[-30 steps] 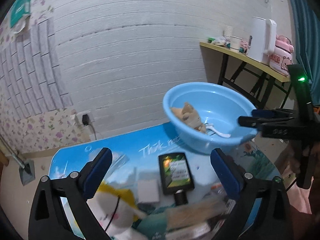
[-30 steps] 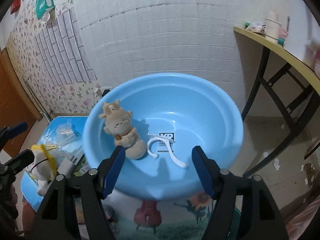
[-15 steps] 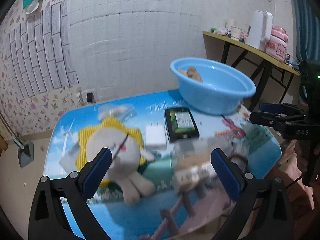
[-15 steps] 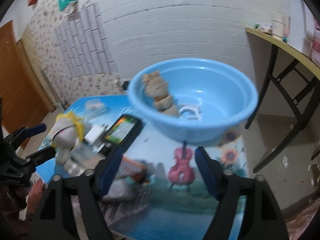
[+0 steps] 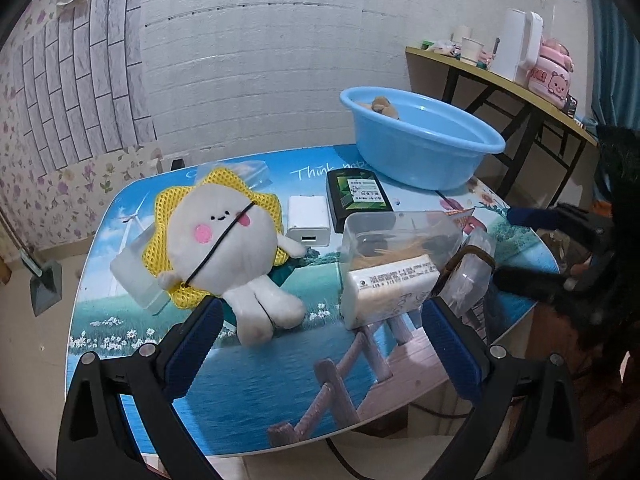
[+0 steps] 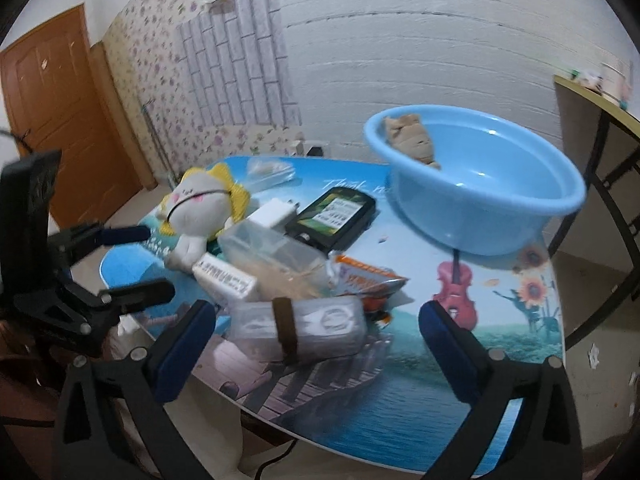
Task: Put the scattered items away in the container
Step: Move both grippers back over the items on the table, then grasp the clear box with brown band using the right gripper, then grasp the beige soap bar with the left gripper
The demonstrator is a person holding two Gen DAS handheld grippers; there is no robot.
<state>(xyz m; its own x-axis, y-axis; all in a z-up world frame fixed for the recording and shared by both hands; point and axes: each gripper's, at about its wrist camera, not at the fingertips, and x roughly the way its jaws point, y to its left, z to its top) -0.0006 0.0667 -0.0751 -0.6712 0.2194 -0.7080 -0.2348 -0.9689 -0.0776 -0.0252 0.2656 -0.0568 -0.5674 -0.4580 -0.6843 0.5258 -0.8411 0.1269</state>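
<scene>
Right wrist view shows us the round blue plastic basin [image 6: 476, 184] at the far right of the low table printed with a blue landscape [image 6: 420, 364], a small tan plush toy [image 6: 412, 140] inside it. Scattered beside it lie a white-and-yellow sun plush [image 5: 224, 240], a white charger block [image 5: 309, 220] and a black phone [image 5: 358, 200]. Our right gripper [image 6: 312, 344] is opening with nothing gripped; our left gripper [image 5: 320, 344] stands wide and empty. White brick-pattern wall [image 5: 260, 60] and an orange door [image 6: 52, 120] surround us.

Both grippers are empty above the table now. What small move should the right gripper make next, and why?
Probably ease the right gripper down over the banded packet. Its jaws are opening with nothing pressed between them, the packet lies nearest them at the table edge, and the basin holds only a plush so far.
</scene>
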